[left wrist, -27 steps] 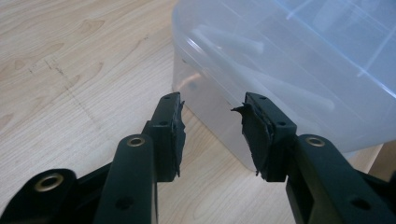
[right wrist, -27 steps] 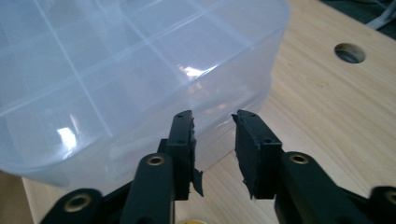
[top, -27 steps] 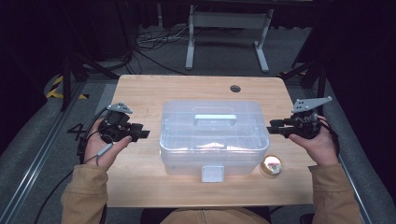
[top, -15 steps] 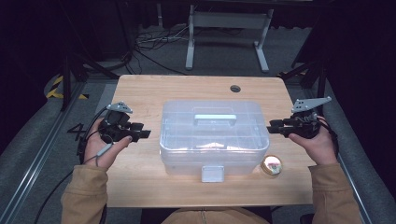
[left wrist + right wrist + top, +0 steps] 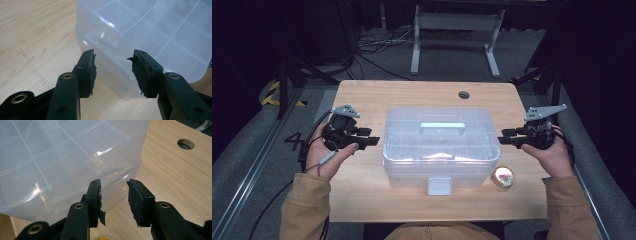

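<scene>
**High view: two grippers flanked a clear plastic box**

High view showed a translucent, rectangular plastic storage box [image 5: 441, 147] with a lid, a flat handle and a front latch, standing in the middle of the light wooden tabletop [image 5: 412, 95]. The left gripper [image 5: 371, 141], held in the person's left hand [image 5: 329, 155], lay just beside the box's left side, pointing at it. The right gripper [image 5: 503, 140], held in the right hand [image 5: 552, 155], pointed at the box's right side from just beside it. A small round gold-coloured tin [image 5: 503, 176] sat on the tabletop near the box's front right corner.

In the left gripper view, the black jaws stood well apart with nothing between them, aimed at the rounded lower corner of the box [image 5: 150, 35], close to it but not touching. In the right gripper view, the jaws were likewise parted, somewhat narrower, and empty, facing the box's wall [image 5: 62, 165] near its corner. Moulded dividers showed through the clear lid in both gripper views. A round cable hole [image 5: 185, 144] lay in the tabletop beyond the box.
</scene>
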`<action>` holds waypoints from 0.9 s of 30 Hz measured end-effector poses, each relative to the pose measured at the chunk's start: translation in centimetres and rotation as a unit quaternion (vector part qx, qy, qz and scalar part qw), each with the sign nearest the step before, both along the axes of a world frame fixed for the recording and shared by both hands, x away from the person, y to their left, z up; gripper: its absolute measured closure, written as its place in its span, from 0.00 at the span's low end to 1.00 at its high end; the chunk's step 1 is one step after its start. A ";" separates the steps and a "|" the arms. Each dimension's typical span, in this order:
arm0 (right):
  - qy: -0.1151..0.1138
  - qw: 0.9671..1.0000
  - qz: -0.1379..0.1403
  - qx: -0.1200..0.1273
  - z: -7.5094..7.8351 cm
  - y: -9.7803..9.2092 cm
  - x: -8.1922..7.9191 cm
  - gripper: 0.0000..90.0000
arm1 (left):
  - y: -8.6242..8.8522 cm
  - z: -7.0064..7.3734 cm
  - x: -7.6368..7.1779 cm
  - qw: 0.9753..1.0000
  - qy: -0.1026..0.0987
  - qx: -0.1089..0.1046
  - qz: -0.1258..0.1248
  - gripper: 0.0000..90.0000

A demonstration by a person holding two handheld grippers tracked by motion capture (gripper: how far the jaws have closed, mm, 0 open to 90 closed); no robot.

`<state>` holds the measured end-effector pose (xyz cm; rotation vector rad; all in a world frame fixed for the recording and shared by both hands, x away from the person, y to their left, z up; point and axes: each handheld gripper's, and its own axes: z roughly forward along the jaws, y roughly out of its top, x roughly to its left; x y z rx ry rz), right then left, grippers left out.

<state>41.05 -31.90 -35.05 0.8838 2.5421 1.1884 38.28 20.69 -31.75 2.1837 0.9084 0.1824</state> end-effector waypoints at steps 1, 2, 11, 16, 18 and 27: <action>0.000 1.000 -0.001 0.002 0.0 -0.1 -0.1 0.70 | -0.3 0.2 0.0 1.000 -0.001 -0.002 -0.004 0.59; 0.000 1.000 -0.002 0.004 0.1 -0.2 -0.1 0.70 | -0.4 0.4 0.1 1.000 -0.002 -0.004 -0.009 0.59; 0.000 1.000 -0.009 0.014 0.3 -0.7 -0.7 0.69 | -3.3 1.5 0.9 0.998 -0.004 0.003 -0.055 0.58; -0.001 1.000 -0.012 0.016 0.2 -1.0 -1.0 0.68 | -4.7 2.0 1.3 0.997 -0.005 0.005 -0.077 0.58; 0.000 1.000 -0.015 0.017 0.2 -1.2 -1.2 0.68 | -5.7 2.2 1.6 0.996 -0.004 0.008 -0.086 0.58; 0.001 1.000 -0.020 0.020 0.2 -1.6 -1.4 0.67 | -9.1 2.0 2.4 0.992 0.005 0.016 -0.123 0.57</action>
